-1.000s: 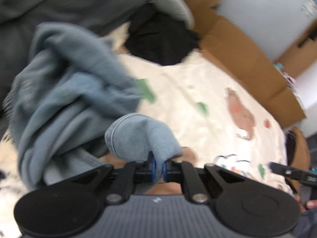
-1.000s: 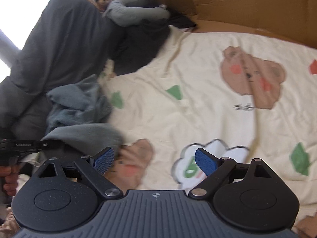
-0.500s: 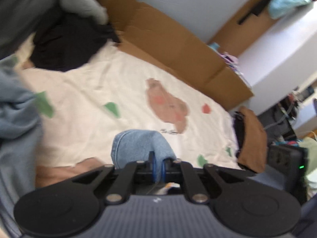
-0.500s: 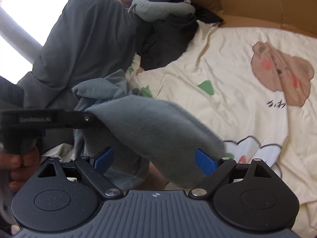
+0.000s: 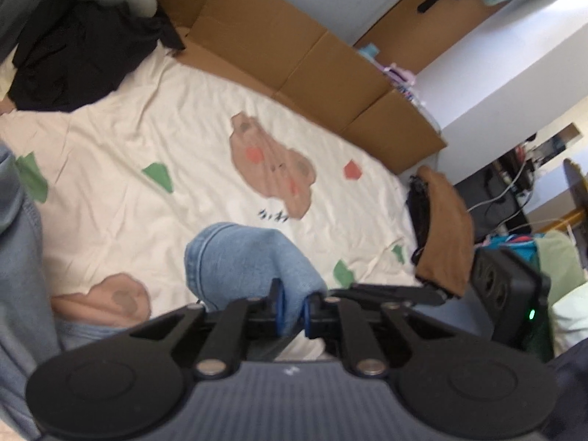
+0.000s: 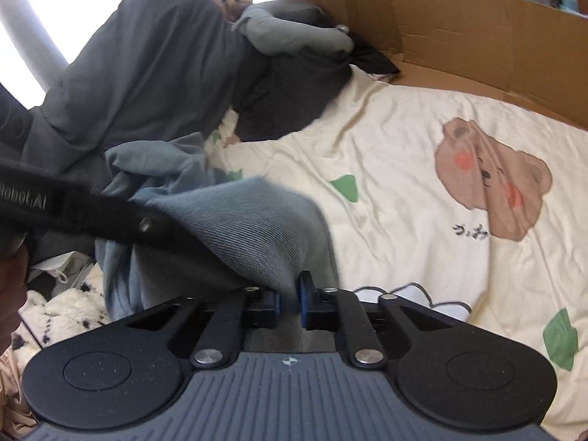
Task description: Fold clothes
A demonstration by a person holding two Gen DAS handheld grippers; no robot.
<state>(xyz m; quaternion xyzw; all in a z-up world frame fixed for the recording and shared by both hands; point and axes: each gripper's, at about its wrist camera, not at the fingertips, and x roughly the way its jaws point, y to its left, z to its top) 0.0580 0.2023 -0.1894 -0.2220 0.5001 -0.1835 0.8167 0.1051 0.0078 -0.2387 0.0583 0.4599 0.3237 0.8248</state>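
Blue garment (image 5: pixel 253 257) pinched in both jaws, its far end cut off at frame edge.

Both wrist views close above bed, looking forward; shared: bear-print sheet (image 5: pixel 205 117) (image 6: pixel 404 154), cardboard (image 5: pixel 294 51) (image 6: pixel 477 36).

A home bedroom is showing: a bed (image 6: pixel 422 191) wearing a cartoon-bear sheet (image 5: pixel 205 191), clothes (image 6: pixel 147 73) lying heaped, cardboard boxes (image 5: pixel 294 58) lining the wall.
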